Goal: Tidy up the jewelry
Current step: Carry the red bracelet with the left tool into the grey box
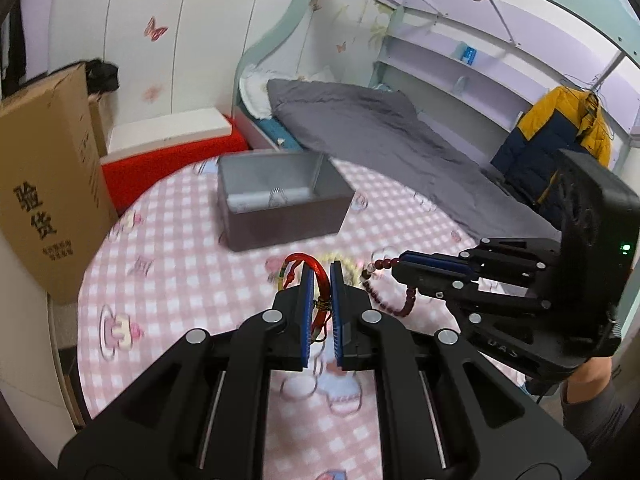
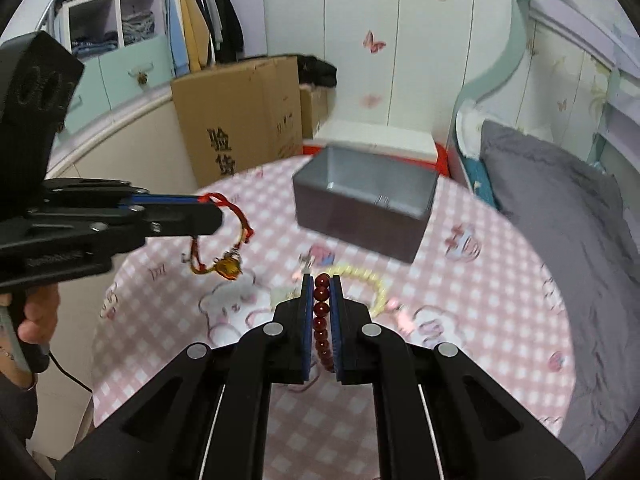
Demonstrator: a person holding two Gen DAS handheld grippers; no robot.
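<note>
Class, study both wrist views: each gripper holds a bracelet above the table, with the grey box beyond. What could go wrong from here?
1. The red cord bracelet hangs loosely from the left gripper; its amber charm could snag the grey box rim.
2. The dark red bead bracelet droops from the right gripper and might slip.
3. The yellow bead bracelet lying on the table could be swept by either dangling loop.
</note>
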